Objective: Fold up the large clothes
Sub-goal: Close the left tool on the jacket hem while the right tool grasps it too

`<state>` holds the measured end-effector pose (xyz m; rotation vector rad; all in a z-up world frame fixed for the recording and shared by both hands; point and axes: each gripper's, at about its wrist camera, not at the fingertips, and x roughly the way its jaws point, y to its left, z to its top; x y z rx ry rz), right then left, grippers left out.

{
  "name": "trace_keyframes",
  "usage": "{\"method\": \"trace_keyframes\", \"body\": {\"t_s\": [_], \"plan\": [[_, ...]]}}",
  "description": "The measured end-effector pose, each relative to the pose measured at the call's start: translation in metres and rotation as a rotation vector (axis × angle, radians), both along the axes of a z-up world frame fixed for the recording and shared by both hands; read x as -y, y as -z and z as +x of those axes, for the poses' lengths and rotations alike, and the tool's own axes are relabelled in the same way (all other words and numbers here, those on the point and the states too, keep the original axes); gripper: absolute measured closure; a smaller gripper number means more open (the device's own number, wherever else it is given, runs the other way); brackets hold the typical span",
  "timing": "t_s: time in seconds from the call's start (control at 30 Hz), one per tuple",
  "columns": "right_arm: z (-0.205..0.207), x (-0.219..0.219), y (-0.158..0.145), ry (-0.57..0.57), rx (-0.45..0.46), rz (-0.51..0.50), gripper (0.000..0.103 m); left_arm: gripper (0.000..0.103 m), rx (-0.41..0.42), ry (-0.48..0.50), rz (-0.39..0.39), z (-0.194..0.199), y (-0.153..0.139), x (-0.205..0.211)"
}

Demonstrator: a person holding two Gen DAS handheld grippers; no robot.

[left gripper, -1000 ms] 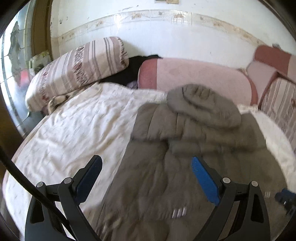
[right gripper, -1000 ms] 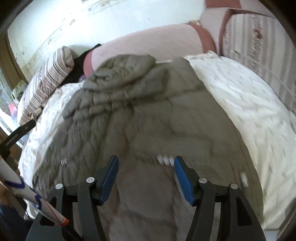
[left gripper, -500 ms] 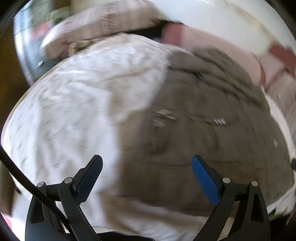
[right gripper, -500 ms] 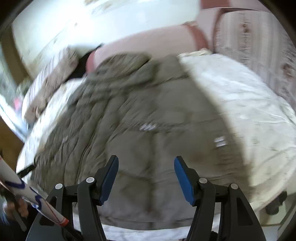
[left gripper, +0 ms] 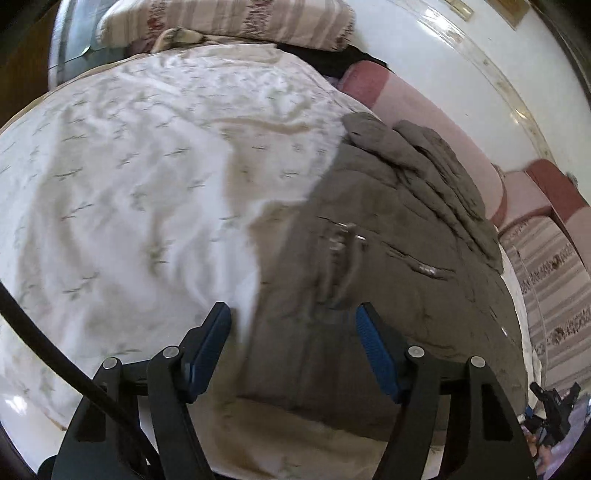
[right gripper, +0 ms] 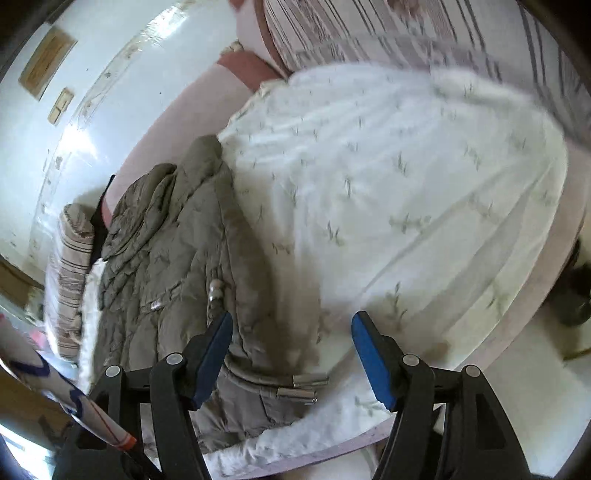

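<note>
A grey-brown padded jacket [left gripper: 388, 266] lies spread on a white patterned bedsheet [left gripper: 129, 192], hood toward the wall. My left gripper [left gripper: 293, 332] hangs over the jacket's left edge near the hem. Its jaws are closing, with the jacket's edge between them, and the pads are clear of the cloth. In the right wrist view the jacket [right gripper: 166, 266] fills the left side. My right gripper [right gripper: 291, 336] is above the jacket's right hem corner with its metal snaps. Its jaws are opening; the corner lies between them untouched.
A striped pillow [left gripper: 229, 18] and a pink bolster [left gripper: 424, 110] line the white wall behind the bed. Striped cushions [left gripper: 554, 280] stand on the right. The bed's near edge [right gripper: 332, 454] runs just below my grippers. A white stick with blue marks [right gripper: 74, 402] crosses the lower left.
Both grippers have dropped and swung outward, the left to the jacket's left edge, the right to its right hem corner. The left jaws have narrowed; the right are slightly wider.
</note>
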<state>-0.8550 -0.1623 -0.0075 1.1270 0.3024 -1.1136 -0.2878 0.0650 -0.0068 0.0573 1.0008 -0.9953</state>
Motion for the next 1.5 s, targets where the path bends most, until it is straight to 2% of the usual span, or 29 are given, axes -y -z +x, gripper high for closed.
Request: {"method": "trace_keyframes", "body": {"t_s": [0.17,0.3,0.37,0.4,0.43,0.5,0.53,0.57,0.6,0.7,0.87,0.93,1.1,1.3,1.5], "plan": [[0.013,-0.006,0.003,-0.037,0.028,0.001,0.028,0.033,0.058,0.066,0.028,-0.022,0.002,0.015],[0.042,-0.023,0.011,-0.111,0.063,0.008,0.027,0.033,0.022,0.074,0.005,-0.025,0.005,0.009],[0.062,-0.034,0.011,-0.154,0.051,-0.018,0.034,0.033,0.010,0.075,-0.007,-0.027,0.006,0.006],[0.070,-0.037,0.011,-0.174,0.058,-0.032,0.047,0.033,0.010,0.078,-0.014,-0.030,0.006,0.006],[0.077,-0.039,0.009,-0.177,0.044,-0.059,0.054,0.033,0.011,0.084,-0.018,-0.031,0.006,0.007],[0.079,-0.039,0.001,-0.148,0.018,-0.115,0.061,0.036,0.043,0.086,-0.029,-0.038,0.004,0.010],[0.075,-0.037,-0.003,-0.123,0.022,-0.135,0.061,0.039,0.060,0.086,-0.032,-0.040,0.003,0.010],[0.072,-0.035,-0.002,-0.111,0.031,-0.130,0.061,0.048,0.090,0.084,-0.027,-0.044,0.001,0.012],[0.069,-0.031,0.002,-0.107,0.038,-0.112,0.061,0.052,0.112,0.082,-0.020,-0.045,0.001,0.013],[0.070,-0.023,0.020,-0.111,0.056,-0.021,0.061,0.053,0.143,0.073,0.025,-0.046,0.006,0.020],[0.087,-0.030,0.009,-0.169,0.004,-0.093,0.064,0.053,0.170,0.064,0.036,-0.055,0.009,0.015],[0.091,-0.028,0.015,-0.176,-0.039,-0.076,0.064,0.053,0.192,0.051,0.045,-0.057,0.011,0.016],[0.095,-0.030,0.019,-0.178,-0.082,-0.106,0.060,0.045,0.224,0.027,0.055,-0.054,0.015,0.020],[0.088,-0.030,0.023,-0.164,-0.036,-0.109,0.060,0.034,0.267,0.047,0.050,-0.061,0.019,0.024],[0.085,-0.031,0.023,-0.151,-0.013,-0.114,0.060,0.034,0.256,0.054,0.076,-0.058,0.016,0.026]]}}
